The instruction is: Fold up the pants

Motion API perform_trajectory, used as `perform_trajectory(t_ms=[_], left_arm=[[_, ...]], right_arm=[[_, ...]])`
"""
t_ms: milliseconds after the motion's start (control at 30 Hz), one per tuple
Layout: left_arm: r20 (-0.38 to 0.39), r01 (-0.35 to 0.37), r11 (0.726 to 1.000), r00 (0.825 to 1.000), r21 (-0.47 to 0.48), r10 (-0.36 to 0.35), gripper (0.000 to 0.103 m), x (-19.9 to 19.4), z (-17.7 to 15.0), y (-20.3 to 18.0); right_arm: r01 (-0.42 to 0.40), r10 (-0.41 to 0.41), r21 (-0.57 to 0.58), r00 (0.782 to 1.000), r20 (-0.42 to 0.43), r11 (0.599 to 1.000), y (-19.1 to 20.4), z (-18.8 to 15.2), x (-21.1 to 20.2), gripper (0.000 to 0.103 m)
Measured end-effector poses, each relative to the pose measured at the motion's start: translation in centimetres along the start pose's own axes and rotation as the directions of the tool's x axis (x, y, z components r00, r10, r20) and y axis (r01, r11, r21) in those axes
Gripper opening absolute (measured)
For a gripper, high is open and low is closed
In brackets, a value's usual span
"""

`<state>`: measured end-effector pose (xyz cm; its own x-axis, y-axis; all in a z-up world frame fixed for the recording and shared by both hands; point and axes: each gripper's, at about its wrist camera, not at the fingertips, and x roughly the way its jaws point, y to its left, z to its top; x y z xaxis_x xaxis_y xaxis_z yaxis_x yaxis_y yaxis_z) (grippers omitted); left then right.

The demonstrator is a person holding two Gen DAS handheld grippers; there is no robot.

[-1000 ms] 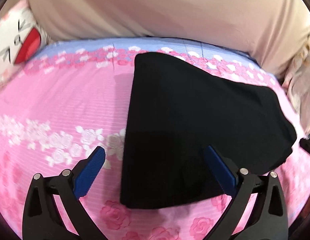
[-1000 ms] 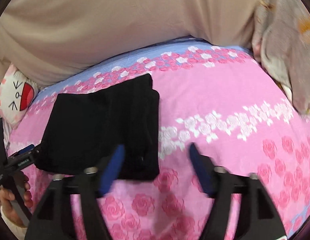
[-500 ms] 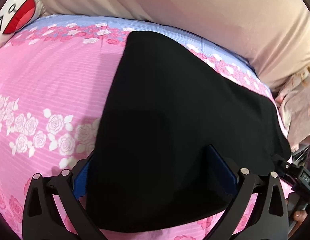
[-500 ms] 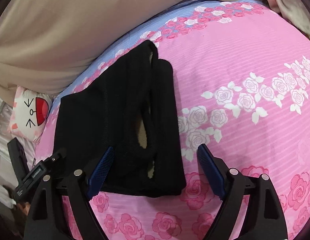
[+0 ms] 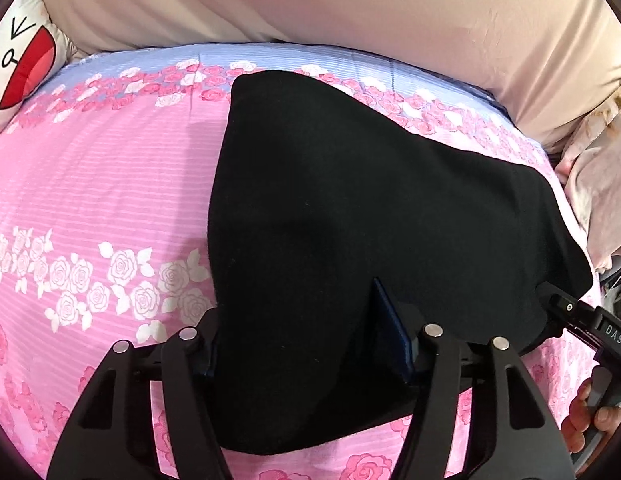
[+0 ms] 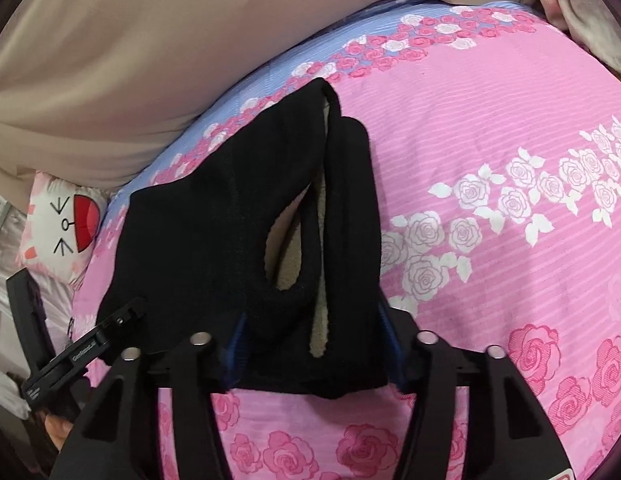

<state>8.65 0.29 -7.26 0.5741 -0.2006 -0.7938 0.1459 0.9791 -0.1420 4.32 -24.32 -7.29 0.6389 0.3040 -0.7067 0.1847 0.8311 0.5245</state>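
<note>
Black pants [image 5: 350,200] lie folded on a pink rose-print sheet [image 5: 90,180]. In the left wrist view my left gripper [image 5: 302,344] straddles their near edge. Its jaws are closing, with the cloth bunched between them; the left pad is hidden under the fabric. The right wrist view shows the other end of the pants [image 6: 214,240], with pale lining [image 6: 286,248] showing at the opening. My right gripper [image 6: 314,348] is also closing, its blue pads pressing both sides of that edge. Each gripper also shows in the other's view: right gripper [image 5: 582,320], left gripper [image 6: 90,344].
A beige duvet [image 5: 350,8] is banked along the far side of the bed. A white cat-face cushion [image 6: 66,228] sits at the far left corner. Pale patterned bedding [image 5: 602,168] is heaped at the right edge. A hand [image 5: 590,412] holds the right gripper's handle.
Both grippers came down onto the near edge of the pants, then narrowed their jaws around the cloth. The right one rolled and sank. The fabric now bunches between the pads.
</note>
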Motion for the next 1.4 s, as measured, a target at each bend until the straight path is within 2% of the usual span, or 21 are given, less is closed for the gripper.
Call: perform_trajectory(t_ms=[133,200,267,300,333,367,400,433,467,500,600,800,867,900,967,1100,1167,1267,1300,1333,1400], left_arm=[[-0.001,-0.015,1.000,1.000,-0.013,0.015,0.073,0.4,0.0,0.2],[-0.004,-0.011,0.999,1.000,-0.036,0.011,0.089,0.7,0.0,0.5],[-0.008,-0.008,0.997,1.000,-0.072,0.007,0.098,1.3,0.1,1.0],[-0.009,0.020,0.996,1.000,-0.088,-0.021,0.098,1.8,0.1,1.2],[0.010,0.024,0.997,1.000,-0.074,-0.023,0.098,1.8,0.3,1.1],[0.001,0.033,0.998,0.999,-0.056,-0.033,0.093,1.9,0.4,0.8],[-0.003,0.055,0.997,0.998,-0.047,-0.055,0.073,1.7,0.4,0.7],[-0.013,0.085,0.995,0.996,-0.060,-0.086,0.064,1.1,0.5,0.8],[-0.010,0.088,0.994,0.996,-0.061,-0.089,0.048,0.5,0.5,0.8],[-0.009,0.102,0.993,0.995,-0.051,-0.103,0.042,-0.2,0.5,0.9],[-0.017,0.158,0.986,0.987,-0.048,-0.159,0.032,-2.6,-0.1,1.2],[-0.068,0.247,0.969,0.966,-0.015,-0.248,0.027,-8.8,-4.8,1.5],[-0.088,0.225,0.974,0.971,0.014,-0.223,0.032,-9.6,-7.0,1.3],[-0.088,0.195,0.980,0.977,0.029,-0.192,0.040,-9.4,-7.9,1.2],[-0.066,0.129,0.990,0.990,0.057,-0.125,0.055,-9.0,-8.8,1.0],[-0.013,0.038,0.999,0.999,0.038,-0.038,0.097,-8.6,-9.0,0.9],[0.011,0.014,1.000,1.000,0.021,-0.015,0.098,-8.5,-8.9,1.0],[-0.045,0.072,0.997,0.996,-0.030,-0.073,0.098,-6.5,-8.5,1.2],[-0.077,0.104,0.993,0.991,-0.063,-0.108,0.098,-5.5,-8.6,1.4],[-0.039,0.113,0.991,0.992,-0.079,-0.116,0.098,-5.5,-8.7,1.5],[-0.049,0.116,0.991,0.992,-0.068,-0.119,0.094,-5.5,-8.7,1.2]], right_arm=[[-0.034,0.034,0.038,0.999,-0.002,0.999,-0.7,0.1,0.6,0.071],[-0.081,0.081,0.037,0.997,0.001,0.996,-0.7,0.2,0.9,0.081],[-0.082,0.082,0.011,0.997,0.005,0.997,-0.1,0.1,1.3,0.095],[-0.035,0.035,-0.019,0.999,0.011,0.999,0.7,0.0,1.5,0.093],[0.016,-0.015,-0.047,1.000,0.019,0.999,1.4,0.0,1.7,0.081],[0.030,-0.028,-0.055,0.999,0.025,0.998,1.8,-0.1,1.7,0.070],[-0.013,0.014,-0.040,1.000,0.025,0.999,2.0,-0.2,1.2,0.059],[-0.028,0.030,-0.041,0.999,0.027,0.999,2.2,-0.3,0.7,0.044],[-0.035,0.037,-0.049,0.999,0.033,0.998,2.5,-0.4,0.1,0.039],[-0.054,0.057,-0.057,0.998,0.040,0.997,2.9,-0.8,-0.9,0.038],[-0.085,0.089,-0.093,0.995,0.043,0.992,3.9,-2.3,-3.5,0.035],[-0.121,0.120,-0.111,0.993,-0.013,0.987,3.6,-7.7,-8.3,0.037],[-0.096,0.092,-0.097,0.995,-0.045,0.991,2.7,-9.3,-8.0,0.050],[-0.050,0.045,-0.098,0.998,-0.052,0.994,2.3,-10.0,-7.6,0.054],[0.004,-0.007,-0.085,0.999,-0.037,0.996,1.2,-10.9,-7.2,0.071],[-0.087,0.088,0.029,0.995,-0.035,0.996,-0.4,-10.2,-7.5,0.077],[-0.124,0.125,0.046,0.991,-0.036,0.991,-0.7,-9.8,-7.1,0.086],[-0.155,0.162,0.107,0.985,-0.055,0.982,-1.6,-9.8,-5.5,0.086],[-0.162,0.164,0.104,0.986,-0.018,0.981,-1.7,-9.9,-5.8,0.083],[-0.139,0.141,0.098,0.990,-0.021,0.985,-1.9,-9.9,-5.8,0.074],[-0.139,0.140,0.098,0.990,-0.005,0.985,-1.8,-10.2,-6.1,0.062]])
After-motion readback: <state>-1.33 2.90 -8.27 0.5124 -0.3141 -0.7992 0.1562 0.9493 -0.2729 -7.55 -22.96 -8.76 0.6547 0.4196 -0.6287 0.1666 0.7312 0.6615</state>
